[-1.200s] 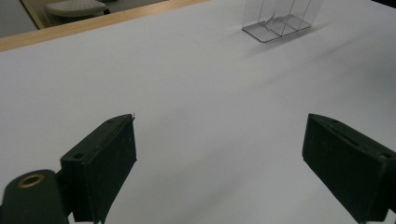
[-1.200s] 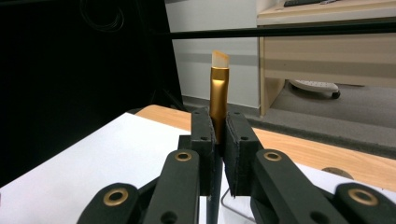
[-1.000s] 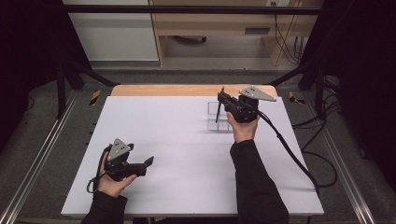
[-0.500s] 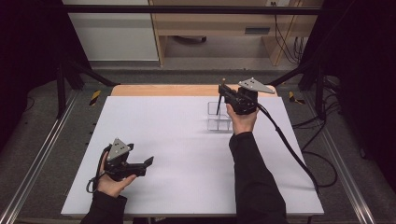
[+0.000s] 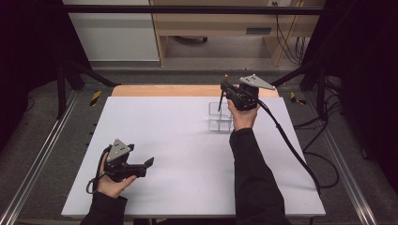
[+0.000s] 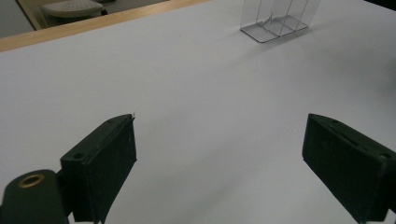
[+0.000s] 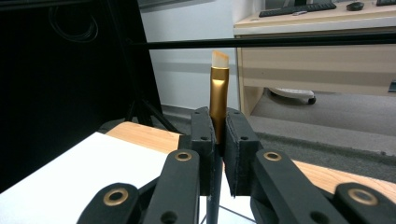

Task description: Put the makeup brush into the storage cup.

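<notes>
My right gripper (image 5: 225, 90) is at the far right of the white table (image 5: 178, 140), shut on a slim brush (image 5: 220, 105) that it holds upright. In the right gripper view the brush (image 7: 218, 88) shows a gold ferrule and a pale angled tip above the jaws of the right gripper (image 7: 218, 128), with its black handle running down below them. The handle's lower end hangs over a clear compartment holder (image 5: 219, 123); whether it touches the holder I cannot tell. My left gripper (image 5: 146, 168) rests open near the front left, with nothing between the jaws of the left gripper (image 6: 219, 140). The clear holder (image 6: 275, 21) lies far ahead of it.
A wooden strip (image 5: 187, 90) runs along the table's far edge. The right gripper's black cable (image 5: 291, 145) trails across the right side of the table. Metal rails (image 5: 42, 154) flank the table, and a wooden desk (image 5: 225, 28) stands beyond it.
The right gripper has drifted slightly toward the far edge and a touch higher, carrying the brush. The left gripper has stayed put.
</notes>
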{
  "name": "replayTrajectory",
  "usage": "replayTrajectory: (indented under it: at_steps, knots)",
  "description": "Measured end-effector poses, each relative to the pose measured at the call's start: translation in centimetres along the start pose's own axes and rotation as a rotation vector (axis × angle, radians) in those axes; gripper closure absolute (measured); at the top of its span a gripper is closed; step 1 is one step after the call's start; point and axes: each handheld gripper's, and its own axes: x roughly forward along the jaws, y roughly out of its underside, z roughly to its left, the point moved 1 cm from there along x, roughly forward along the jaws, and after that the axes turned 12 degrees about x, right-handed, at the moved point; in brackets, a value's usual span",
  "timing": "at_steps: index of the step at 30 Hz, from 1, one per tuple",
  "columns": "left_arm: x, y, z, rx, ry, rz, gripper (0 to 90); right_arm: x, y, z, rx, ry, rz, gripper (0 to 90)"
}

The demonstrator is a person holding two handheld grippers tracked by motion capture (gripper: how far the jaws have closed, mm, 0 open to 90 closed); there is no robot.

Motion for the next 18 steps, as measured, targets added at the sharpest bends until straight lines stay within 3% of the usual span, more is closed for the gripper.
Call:
replayTrajectory:
  at_steps: [18]
  knots:
    - [-0.2, 0.0, 0.1, 0.003, -0.002, -0.003, 9.5, 2.0, 0.8, -0.2, -0.020, 0.032, 0.010, 83.7]
